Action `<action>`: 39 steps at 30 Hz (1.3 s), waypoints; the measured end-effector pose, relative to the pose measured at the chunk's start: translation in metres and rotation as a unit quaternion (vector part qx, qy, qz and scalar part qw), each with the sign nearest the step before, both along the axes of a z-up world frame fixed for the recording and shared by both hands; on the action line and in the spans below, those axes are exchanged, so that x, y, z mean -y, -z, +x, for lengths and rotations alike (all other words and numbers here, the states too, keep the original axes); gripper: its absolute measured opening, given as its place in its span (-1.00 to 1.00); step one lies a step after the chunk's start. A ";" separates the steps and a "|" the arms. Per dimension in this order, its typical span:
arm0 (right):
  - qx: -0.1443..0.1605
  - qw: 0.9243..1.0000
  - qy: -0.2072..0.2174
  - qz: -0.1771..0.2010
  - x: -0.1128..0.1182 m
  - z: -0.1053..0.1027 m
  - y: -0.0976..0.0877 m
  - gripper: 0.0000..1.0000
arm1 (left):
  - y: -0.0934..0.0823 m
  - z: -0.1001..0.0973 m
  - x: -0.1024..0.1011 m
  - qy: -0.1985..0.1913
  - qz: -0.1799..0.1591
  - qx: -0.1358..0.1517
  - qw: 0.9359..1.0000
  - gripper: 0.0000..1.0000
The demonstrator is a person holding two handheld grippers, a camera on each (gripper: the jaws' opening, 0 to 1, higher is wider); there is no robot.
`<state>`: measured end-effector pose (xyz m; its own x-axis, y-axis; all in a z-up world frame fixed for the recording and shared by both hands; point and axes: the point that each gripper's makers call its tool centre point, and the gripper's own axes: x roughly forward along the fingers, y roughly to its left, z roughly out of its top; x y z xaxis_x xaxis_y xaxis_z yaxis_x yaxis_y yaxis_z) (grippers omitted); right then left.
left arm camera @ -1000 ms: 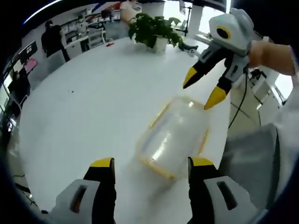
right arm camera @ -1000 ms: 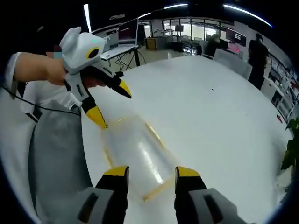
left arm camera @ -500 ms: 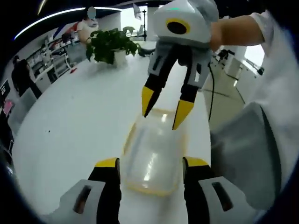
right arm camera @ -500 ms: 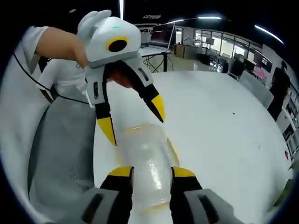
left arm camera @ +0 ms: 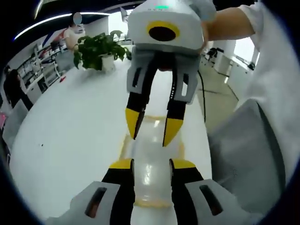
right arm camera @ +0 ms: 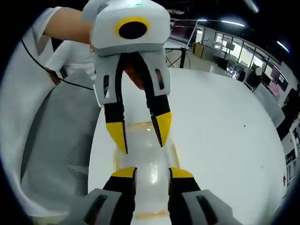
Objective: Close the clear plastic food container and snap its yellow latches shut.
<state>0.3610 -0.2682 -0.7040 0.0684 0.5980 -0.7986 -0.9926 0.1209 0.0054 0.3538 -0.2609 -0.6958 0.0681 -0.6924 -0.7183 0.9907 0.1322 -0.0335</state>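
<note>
Container lies between our two grippers, flat on the white counter, with its lid apparently down on the body; whether it is fully seated we cannot tell through the clear plastic. Our left gripper has its jaws parted, the yellow tips standing to either side of the near end of the container, close against its long sides but, as far as we can see, not squeezing it; our right gripper does the same from the opposite end, jaws apart and straddling the box. In the left gripper view the right gripper points down at the far part of the lid, tips just above or touching it; in the right gripper view the left gripper mirrors that. Yellow trim runs along the container's edges, and we cannot make out which latches, if any, are snapped; we judge the closing nearly done and the latching not yet begun. A potted plant sits well beyond, far ahead of the left gripper.
</note>
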 end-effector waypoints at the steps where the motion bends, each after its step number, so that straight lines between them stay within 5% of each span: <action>1: 0.000 1.000 0.001 0.000 -0.002 0.001 0.000 -0.50 | 0.001 -0.001 0.002 0.004 0.001 0.001 1.000 -0.45; 13: 0.000 0.999 -0.028 -0.015 -0.007 0.009 0.006 -0.50 | 0.024 -0.023 0.005 0.029 0.037 0.005 0.999 -0.36; 20: -0.030 0.999 -0.013 -0.028 -0.006 0.015 0.015 0.06 | 0.027 -0.026 0.002 0.023 0.048 0.024 0.998 -0.09; 30: -0.032 0.997 -0.045 -0.052 -0.005 0.017 0.022 -0.02 | 0.026 -0.020 0.004 0.020 0.048 0.053 0.997 0.02; 33: -0.025 0.996 -0.056 -0.063 -0.005 0.017 0.024 -0.02 | 0.030 -0.014 0.004 0.037 0.072 0.104 0.991 0.07; 35: -0.007 0.993 -0.077 -0.086 0.000 0.017 0.028 -0.06 | 0.038 -0.017 -0.001 0.050 0.104 0.115 0.987 0.02; 36: -0.017 0.995 -0.070 -0.067 -0.005 0.014 0.026 -0.10 | 0.043 -0.023 -0.004 0.072 0.120 0.110 0.984 0.01; 37: -0.020 0.994 -0.076 -0.075 -0.003 0.014 0.025 -0.11 | 0.039 -0.022 0.003 0.076 0.099 0.133 0.983 0.00; 39: -0.018 0.994 -0.076 -0.076 -0.003 0.017 0.026 -0.08 | 0.035 -0.026 0.005 0.055 0.083 0.104 0.990 -0.03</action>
<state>0.3781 -0.2650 -0.7297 -0.0442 0.4709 -0.8811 -0.9990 -0.0283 0.0351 0.3281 -0.2657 -0.7310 0.1568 -0.5774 -0.8013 0.9826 0.0096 0.1853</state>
